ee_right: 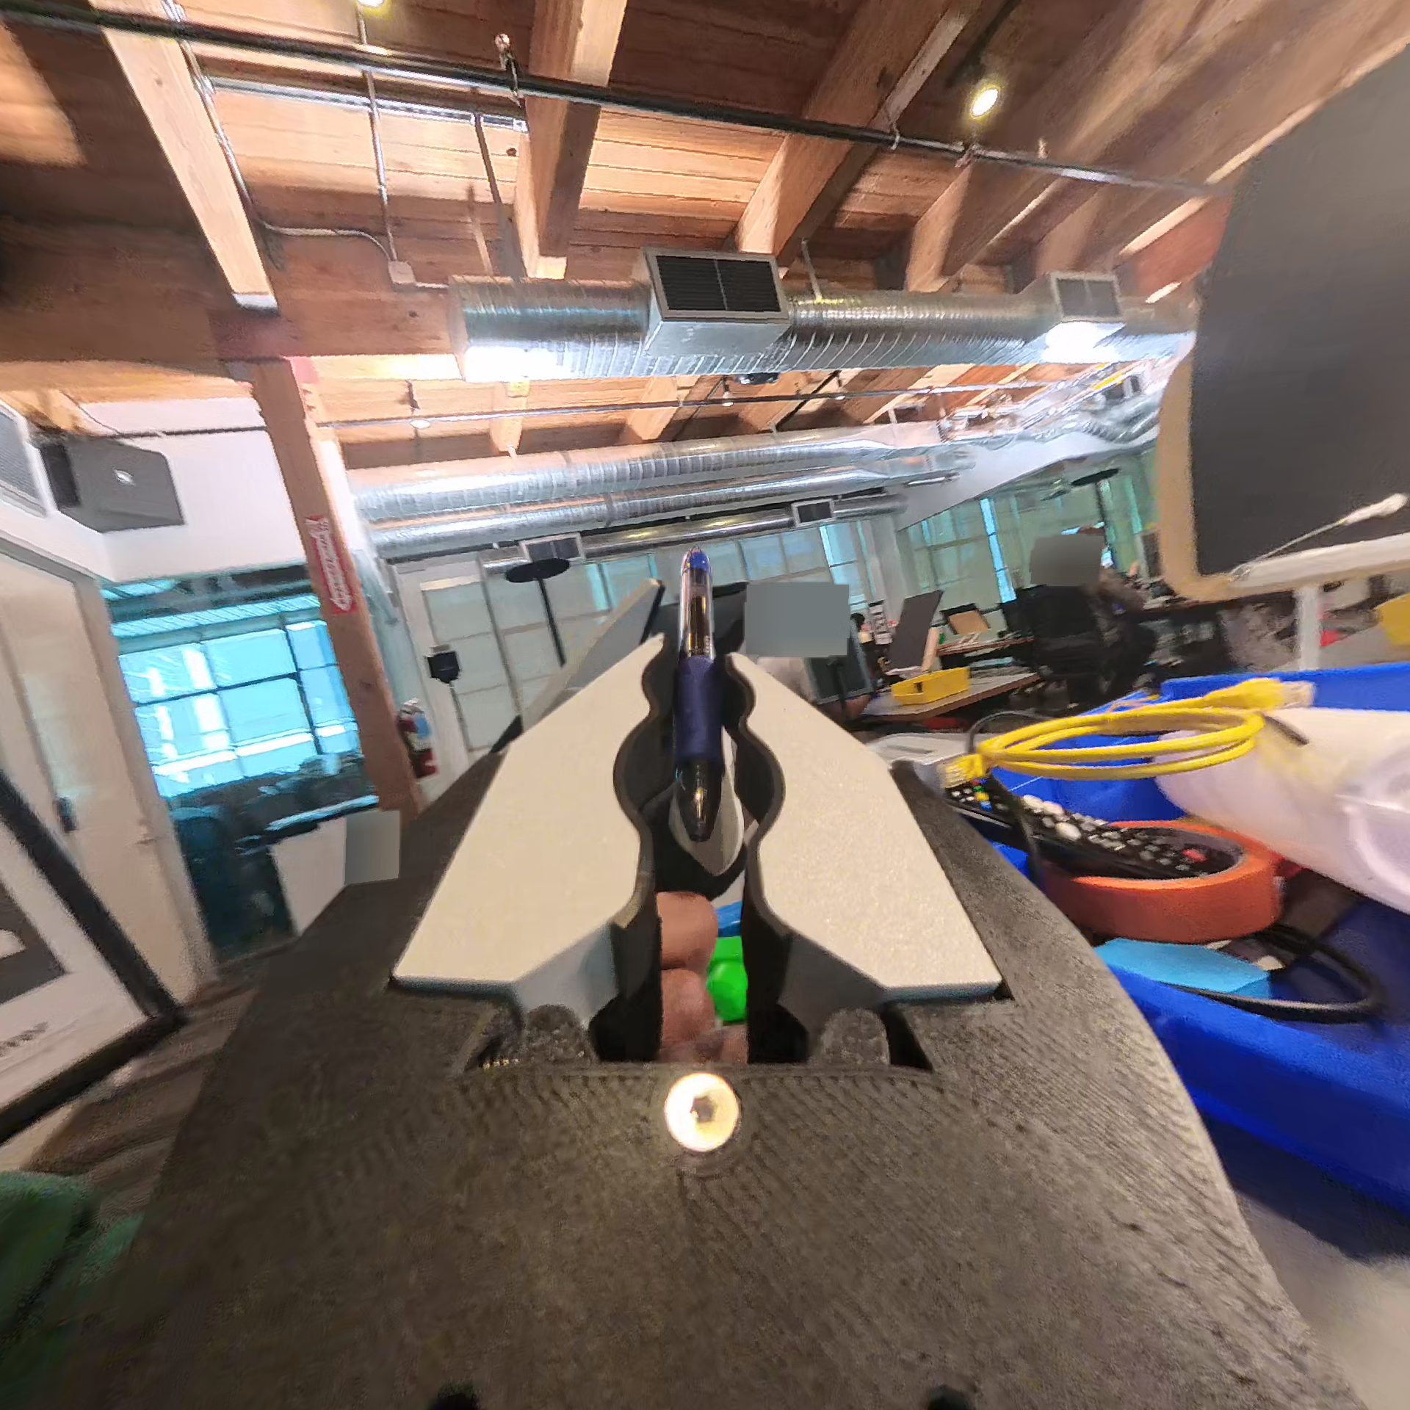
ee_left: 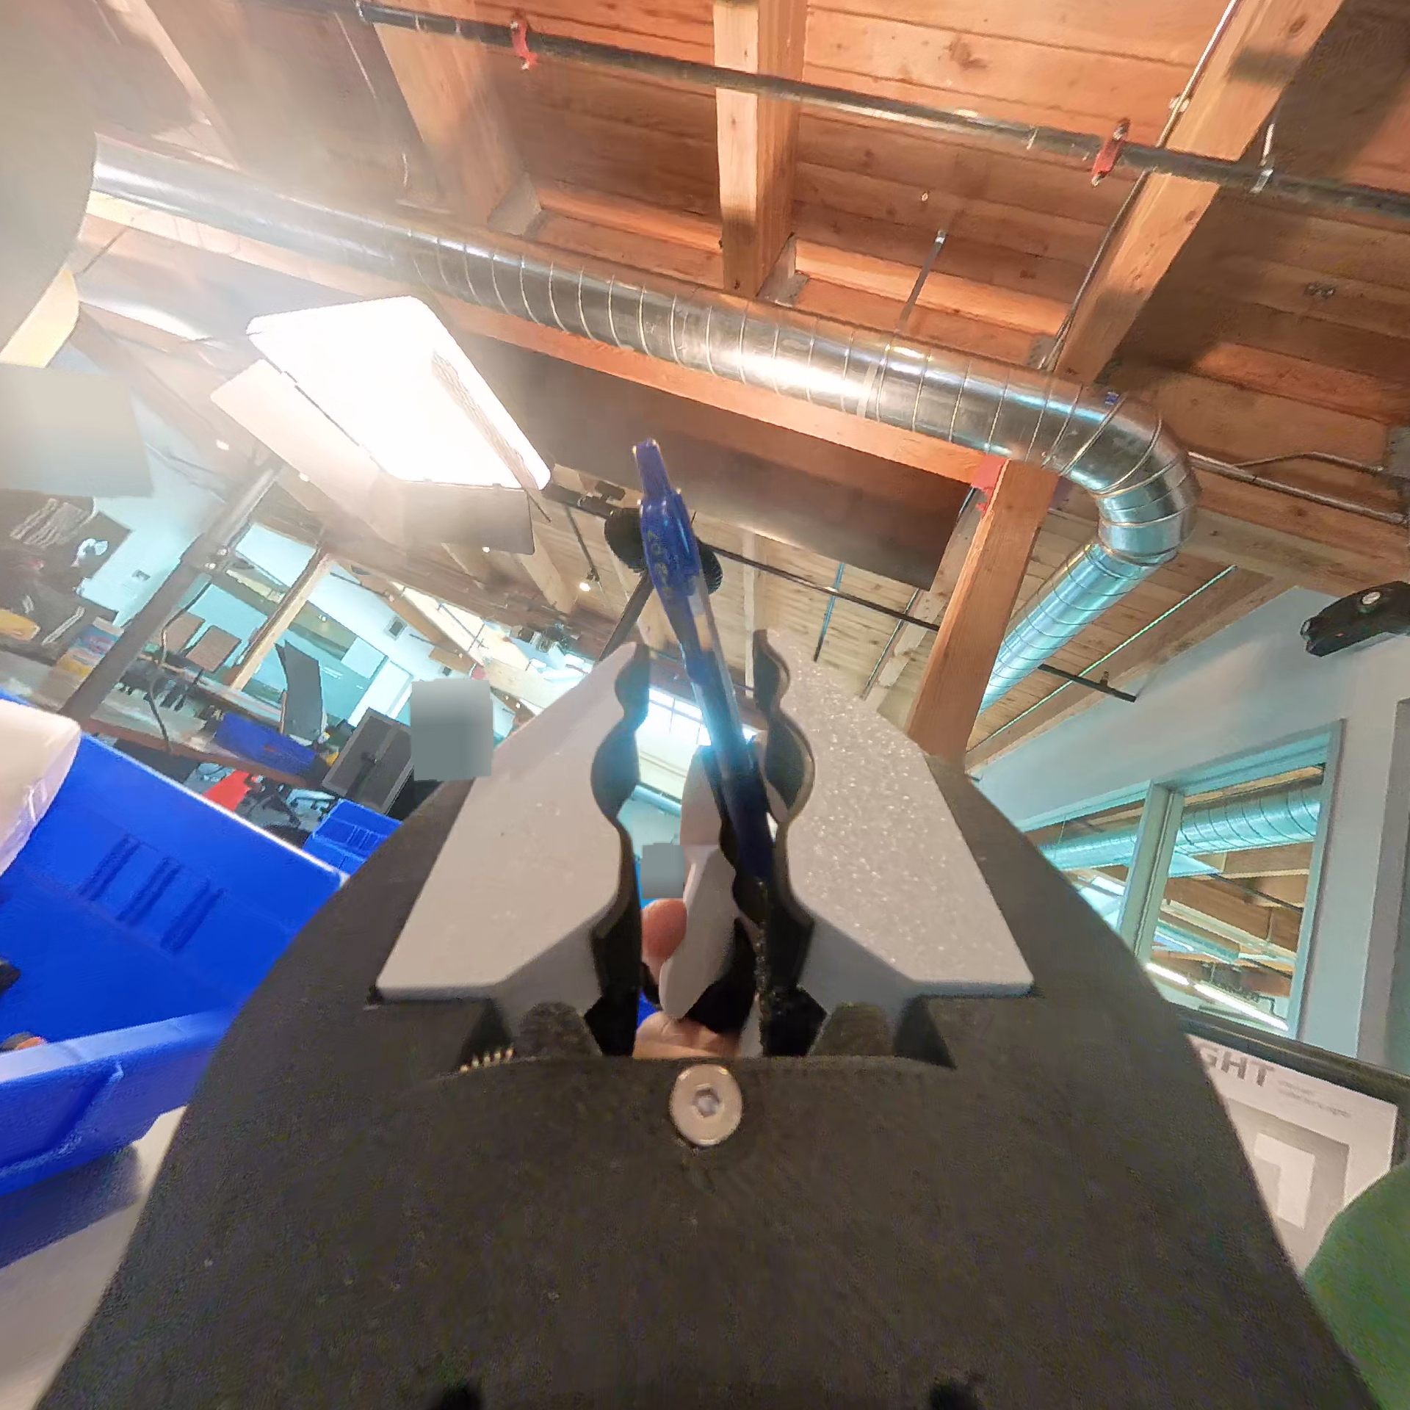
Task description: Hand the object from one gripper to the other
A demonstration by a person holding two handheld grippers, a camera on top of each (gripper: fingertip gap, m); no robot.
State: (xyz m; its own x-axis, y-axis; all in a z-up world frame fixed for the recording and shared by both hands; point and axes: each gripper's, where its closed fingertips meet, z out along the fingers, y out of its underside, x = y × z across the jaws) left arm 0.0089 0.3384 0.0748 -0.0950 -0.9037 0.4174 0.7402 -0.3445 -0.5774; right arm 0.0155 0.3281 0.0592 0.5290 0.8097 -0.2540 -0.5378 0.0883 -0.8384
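Glossy plastic pen [ee_right: 696, 690], matt grainy tool [ee_right: 698, 664], wood ceiling [ee_right: 671, 160]

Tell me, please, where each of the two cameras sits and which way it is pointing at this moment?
Left wrist view: sits on the left gripper, angled up at ceiling beams and a metal duct; its fingers flank a blue pen, a blue bin lower left, a person's fingertip showing between them.
Right wrist view: sits on the right gripper, facing up across the office; its fingers pinch the pen's grip, a yellow cable to the right, a hand behind.
Shared: the pen, wooden ceiling, and each other's gripper behind the fingers.
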